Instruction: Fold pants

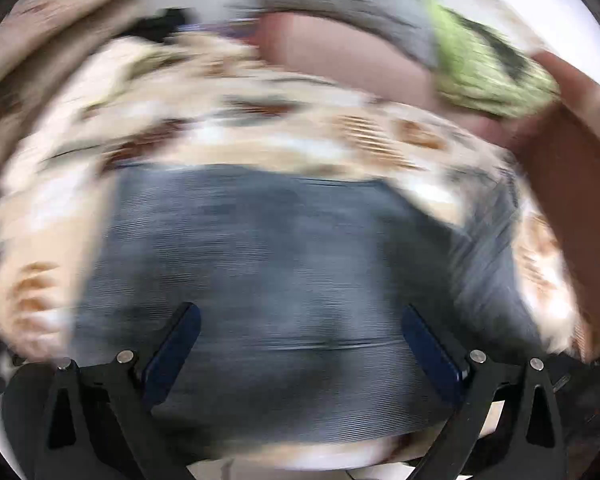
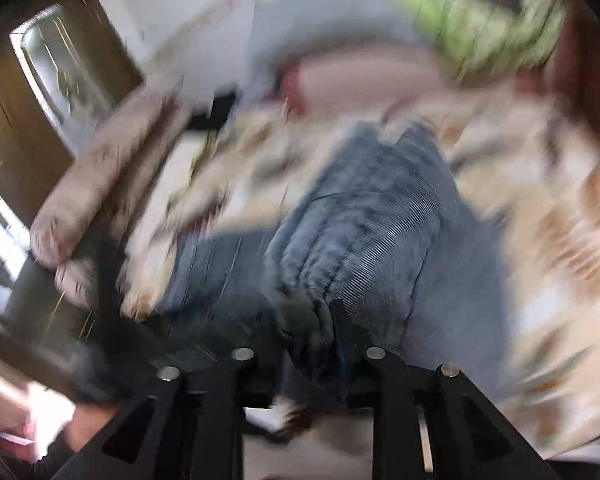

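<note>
While one pair of jeans (image 1: 268, 256) lies blurred, left tool (image 1: 300, 312) gapes; right tool (image 2: 308, 320) pinches denim.

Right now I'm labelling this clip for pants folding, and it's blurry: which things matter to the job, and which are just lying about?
Belongs to the job:
blue jeans
left gripper, open above them
right gripper, jeans fabric bunched between its fingers

Just lying about:
patterned bedspread
green cushion
pink pillow

Likely home bedroom, though blurred: patterned bedspread (image 1: 260, 120), pink pillow (image 1: 340, 60), wooden door (image 2: 28, 120).
</note>
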The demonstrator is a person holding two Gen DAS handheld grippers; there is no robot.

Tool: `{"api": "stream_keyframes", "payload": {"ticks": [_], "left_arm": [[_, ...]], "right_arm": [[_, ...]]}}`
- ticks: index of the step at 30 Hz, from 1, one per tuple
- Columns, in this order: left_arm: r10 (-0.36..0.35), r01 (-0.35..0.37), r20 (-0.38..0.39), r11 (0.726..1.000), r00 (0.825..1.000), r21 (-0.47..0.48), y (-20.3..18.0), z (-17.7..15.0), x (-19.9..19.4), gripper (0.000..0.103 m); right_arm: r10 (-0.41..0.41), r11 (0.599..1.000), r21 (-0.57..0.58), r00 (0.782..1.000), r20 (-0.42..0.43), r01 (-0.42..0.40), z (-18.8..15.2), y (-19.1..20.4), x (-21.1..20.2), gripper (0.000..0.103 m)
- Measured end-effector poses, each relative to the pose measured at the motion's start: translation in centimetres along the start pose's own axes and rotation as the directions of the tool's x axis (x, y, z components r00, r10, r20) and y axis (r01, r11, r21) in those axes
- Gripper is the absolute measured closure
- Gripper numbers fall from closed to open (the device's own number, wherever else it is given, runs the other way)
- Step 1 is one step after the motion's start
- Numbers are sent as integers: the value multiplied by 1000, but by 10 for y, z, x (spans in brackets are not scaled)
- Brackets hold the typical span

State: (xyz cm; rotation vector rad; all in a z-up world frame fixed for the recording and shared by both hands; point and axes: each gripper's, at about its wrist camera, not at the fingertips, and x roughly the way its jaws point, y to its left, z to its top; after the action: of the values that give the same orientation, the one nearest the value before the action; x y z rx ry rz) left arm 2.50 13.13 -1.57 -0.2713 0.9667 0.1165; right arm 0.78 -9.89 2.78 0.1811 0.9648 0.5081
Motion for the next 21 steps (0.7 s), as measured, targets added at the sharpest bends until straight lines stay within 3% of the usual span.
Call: {"api": "stream_keyframes", "payload": {"ticks": [1, 3, 4, 6, 8, 10, 12, 13, 14, 16, 17, 19, 21], "left_arm": [[26, -26, -8, 1000, 1000, -12, 11, -1, 0, 3], [47, -47, -25, 998, 999, -30, 24, -4, -2, 3], [35, -36, -20, 999, 999, -25, 22, -4, -5, 3], [-2, 2, 0, 1000, 1000, -2, 2, 0, -10, 3], [-88, 86, 25, 994, 996, 64, -35, 8, -14, 3], [-155, 150, 21, 978, 988, 143, -66, 8, -17, 3], [-178, 174, -6, 956, 984, 236, -105, 2, -8, 3], [-157, 158, -24, 949, 987, 272, -119, -4, 2, 3], [-86, 109, -82, 932, 993, 347, -136, -16, 31, 3], [52, 31, -186, 907, 981, 419, -146, -37, 77, 0], [31, 6, -76, 896, 997, 445, -147, -43, 70, 0], [48, -2, -89, 891, 995, 455, -150, -43, 69, 0], [29, 23, -112, 900, 993, 436, -146, -39, 73, 0]], "right_arm": [[38, 999, 6, 997, -60, -38, -10, -2, 27, 32], [28, 998, 61, 988, -150, -19, -33, -17, 73, 27], [67, 995, 80, 995, -69, -61, -37, -22, 64, 27], [148, 979, 149, 988, -44, -140, -35, -34, 46, 26], [199, 953, 226, 979, 42, -203, -34, -54, 17, 22], [195, 927, 295, 969, 150, -232, -34, -86, -15, 17], [196, 883, 391, 962, 191, -258, -40, -122, -21, 8], [195, 858, 447, 966, 172, -253, -44, -140, -14, 8], [181, 822, 542, 982, 47, -178, -57, -166, 9, 18], [224, 788, 573, 972, 73, -225, -62, -181, 11, 20], [231, 791, 568, 970, 69, -229, -56, -181, 4, 20], [149, 866, 470, 986, 79, -169, -31, -171, -16, 19], [175, 886, 419, 980, 98, -200, -6, -166, -21, 19]]}}
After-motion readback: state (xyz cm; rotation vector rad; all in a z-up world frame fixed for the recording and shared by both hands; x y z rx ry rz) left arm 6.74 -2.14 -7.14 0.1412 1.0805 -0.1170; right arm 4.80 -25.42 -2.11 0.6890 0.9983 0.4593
